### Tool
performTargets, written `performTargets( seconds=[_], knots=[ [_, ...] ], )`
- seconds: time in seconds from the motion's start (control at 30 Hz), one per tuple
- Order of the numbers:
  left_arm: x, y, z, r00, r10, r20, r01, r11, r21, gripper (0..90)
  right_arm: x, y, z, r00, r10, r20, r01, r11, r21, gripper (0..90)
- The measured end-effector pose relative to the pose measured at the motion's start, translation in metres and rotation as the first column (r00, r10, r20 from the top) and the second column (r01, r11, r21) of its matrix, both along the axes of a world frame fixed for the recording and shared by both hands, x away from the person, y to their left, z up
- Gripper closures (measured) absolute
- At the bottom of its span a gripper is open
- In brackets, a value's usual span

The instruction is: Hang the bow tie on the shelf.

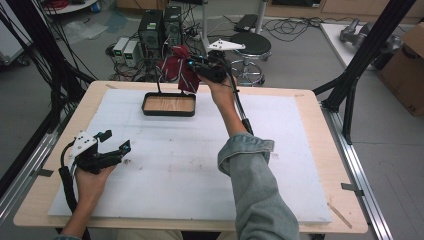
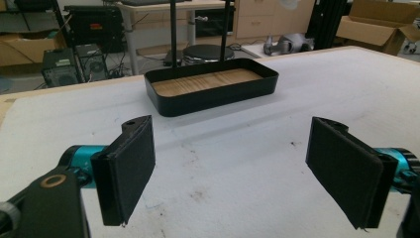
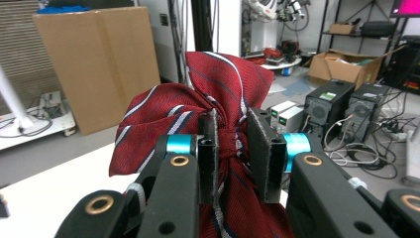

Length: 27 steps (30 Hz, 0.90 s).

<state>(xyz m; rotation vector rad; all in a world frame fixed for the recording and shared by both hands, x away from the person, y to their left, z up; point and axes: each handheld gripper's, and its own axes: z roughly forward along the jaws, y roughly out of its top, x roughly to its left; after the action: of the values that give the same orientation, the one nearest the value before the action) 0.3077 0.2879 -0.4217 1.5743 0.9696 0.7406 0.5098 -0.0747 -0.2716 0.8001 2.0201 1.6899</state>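
Observation:
A red striped necktie (image 1: 180,70), bunched into a bow shape, hangs in the air above the far side of the black tray (image 1: 168,111), and my right gripper (image 1: 196,68) is shut on its knotted middle. In the right gripper view the tie (image 3: 198,106) bulges above and to the left of the two pads (image 3: 262,153) that pinch it. The tray has a wooden floor and a thin upright rod at its back; in the left gripper view it is the tray (image 2: 213,94) ahead. My left gripper (image 1: 114,141) rests near the table's left front, jaws wide apart and empty.
A white foam sheet (image 1: 190,160) covers the wooden table. Beyond the far edge stand computer towers (image 1: 160,27), cables and a round stool (image 1: 250,46). Black frame posts rise at both sides, and a cardboard box (image 1: 407,65) sits at the right.

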Motion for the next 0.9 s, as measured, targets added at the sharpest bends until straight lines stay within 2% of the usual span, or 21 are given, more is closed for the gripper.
performTargets(
  seconds=[0.2,0.47,0.57,0.77,0.9],
  knots=[
    [0.0,0.001,0.0,1.0,-0.001,0.002,0.001,1.0,-0.001,19.5,0.014,0.021,-0.004,0.9989,-0.034,-0.031,0.033,0.999,-0.029,75.3],
    [-0.001,0.002,0.0,1.0,0.0,-0.001,0.0,1.0,-0.005,19.5,0.03,0.027,-0.012,0.9944,-0.091,-0.054,0.089,0.995,-0.039,75.2],
    [-0.002,0.002,-0.001,1.0,0.0,0.0,0.0,1.0,0.002,19.5,0.038,0.019,-0.021,0.986,-0.127,-0.108,0.124,0.992,-0.035,74.9],
    [-0.003,0.003,-0.002,1.0,0.0,-0.004,0.0,1.0,0.004,19.5,0.044,-0.004,-0.026,0.9761,-0.172,-0.133,0.168,0.985,-0.039,74.8],
    [-0.003,0.002,-0.002,1.0,-0.001,-0.002,0.001,1.0,0.004,19.5,0.045,-0.015,-0.031,0.97,-0.185,-0.157,0.177,0.982,-0.065,74.6]
  ],
)
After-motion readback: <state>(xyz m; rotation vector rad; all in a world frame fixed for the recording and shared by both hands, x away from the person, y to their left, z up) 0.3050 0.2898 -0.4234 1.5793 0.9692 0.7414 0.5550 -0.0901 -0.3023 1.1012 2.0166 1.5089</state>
